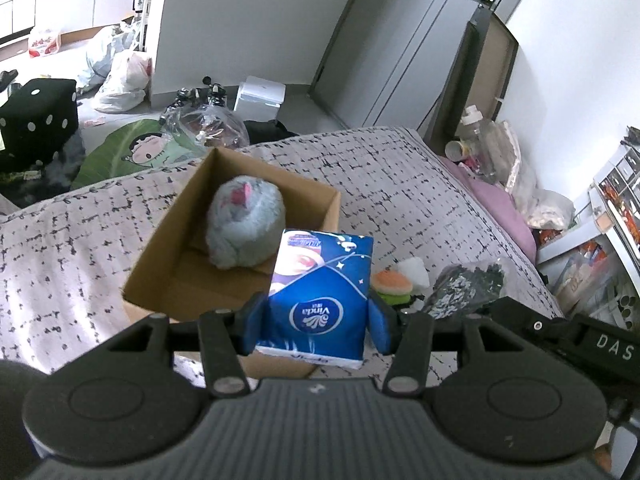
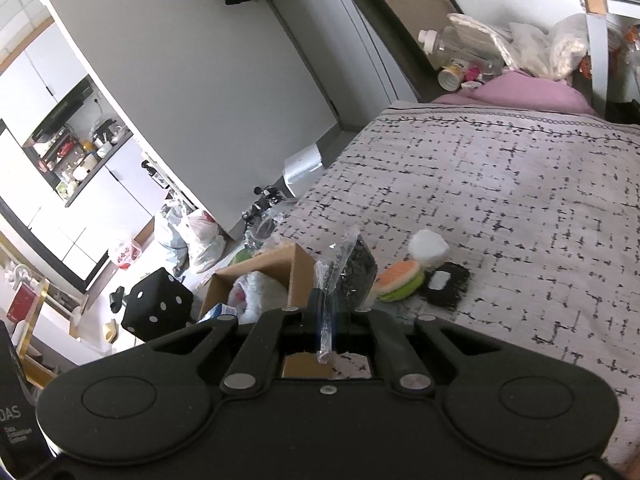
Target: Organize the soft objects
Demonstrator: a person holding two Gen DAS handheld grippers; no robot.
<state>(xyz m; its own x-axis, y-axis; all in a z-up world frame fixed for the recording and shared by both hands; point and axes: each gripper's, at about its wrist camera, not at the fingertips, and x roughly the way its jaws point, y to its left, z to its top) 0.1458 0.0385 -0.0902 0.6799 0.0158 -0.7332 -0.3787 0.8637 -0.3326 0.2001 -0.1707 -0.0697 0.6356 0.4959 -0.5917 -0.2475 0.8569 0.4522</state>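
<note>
Currently the left claw (image 1: 318,314) is clamped on a blue tissue pack (image 1: 320,292), held above the near edge of the cardboard box (image 1: 168,256) on the bed (image 1: 400,184) — a grey plush toy (image 1: 244,226) lies inside. Right claw (image 2: 326,312) pinches a clear plastic bag of dark contents (image 2: 348,276), lifted beside the box; burger-shaped toy (image 2: 400,280), white sponge (image 2: 427,247) and black pouch (image 2: 446,284) rest nearby.

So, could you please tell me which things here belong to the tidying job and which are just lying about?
Job: tissue pack in left gripper; plastic bag in right gripper; cardboard box; plush toy; burger toy.
Lying about: dice stool; bottle; pink pillow.
</note>
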